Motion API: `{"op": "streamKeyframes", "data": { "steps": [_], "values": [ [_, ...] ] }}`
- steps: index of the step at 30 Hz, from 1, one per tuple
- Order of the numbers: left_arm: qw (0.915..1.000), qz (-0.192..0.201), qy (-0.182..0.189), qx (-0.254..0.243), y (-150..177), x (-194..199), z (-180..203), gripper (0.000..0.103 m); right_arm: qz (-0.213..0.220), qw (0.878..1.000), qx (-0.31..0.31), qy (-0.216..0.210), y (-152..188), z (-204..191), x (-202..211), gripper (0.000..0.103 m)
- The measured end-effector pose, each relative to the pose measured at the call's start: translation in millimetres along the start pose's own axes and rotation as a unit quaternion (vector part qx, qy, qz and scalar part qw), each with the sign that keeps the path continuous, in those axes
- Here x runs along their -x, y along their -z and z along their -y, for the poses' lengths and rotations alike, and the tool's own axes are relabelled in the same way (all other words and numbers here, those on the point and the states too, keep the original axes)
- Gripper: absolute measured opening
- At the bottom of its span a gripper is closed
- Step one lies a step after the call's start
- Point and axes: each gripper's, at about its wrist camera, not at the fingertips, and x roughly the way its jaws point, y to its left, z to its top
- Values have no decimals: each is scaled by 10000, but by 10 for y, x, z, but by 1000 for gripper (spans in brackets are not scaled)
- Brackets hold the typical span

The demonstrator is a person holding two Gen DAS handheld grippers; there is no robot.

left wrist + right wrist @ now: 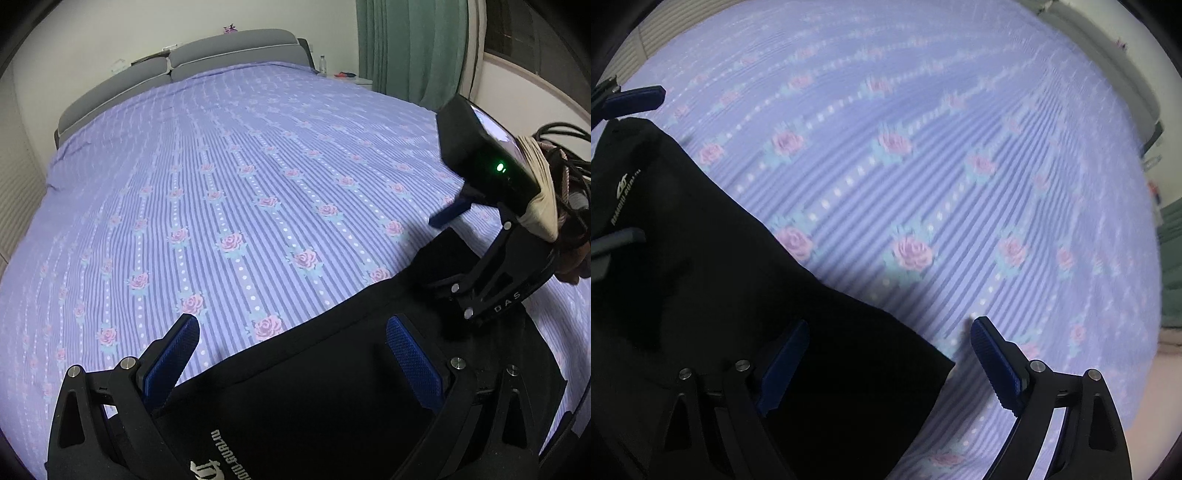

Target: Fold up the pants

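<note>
The black soft-fabric pants (pixel 332 369), with a small white printed logo near one edge, lie flat on the bed's lilac striped sheet with pink roses (pixel 221 184). They look already doubled into a compact dark panel, though how many layers it holds cannot be told.

The left tongs (pixel 293 350) stand wide open. Their left blue-padded finger is over bare sheet just beyond the pants' edge, their right finger over the black cloth, so that edge runs between them. Nothing is pinched. The white logo sits low in the left wrist view, close under these tongs.

The right tongs (pixel 888 354) are likewise spread open and hold nothing. Their left finger is above the cloth and their right finger above the sheet, with a corner of the pants (pixel 738 277) lying between and just below the fingertips. In the left wrist view the right tongs appear ahead and to the right, hovering at the far side of the same panel.

This reads as the moment between folds: both tongs are lined up along one long edge, ready to take hold. The next move calls for lowering each pair until one finger slips under the edge, closing on all the layers together, then lifting both ends evenly and carrying the edge across so the fold lands square.
</note>
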Motion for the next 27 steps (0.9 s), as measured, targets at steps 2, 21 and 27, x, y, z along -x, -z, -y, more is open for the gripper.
{"op": "streamKeyframes", "data": {
  "steps": [2, 21, 27],
  "values": [
    [10000, -1, 29, 11, 4, 15, -13, 103, 47, 9986, -113, -515, 39, 23, 20, 63],
    [9986, 462, -188, 149, 355, 1720, 76, 103, 1403, 9882, 511, 345, 861, -810, 1739, 7],
    [9976, 613, -226, 209, 745, 2428, 291, 103, 1579, 9821, 796, 657, 1380, -1417, 2143, 7]
  ]
}}
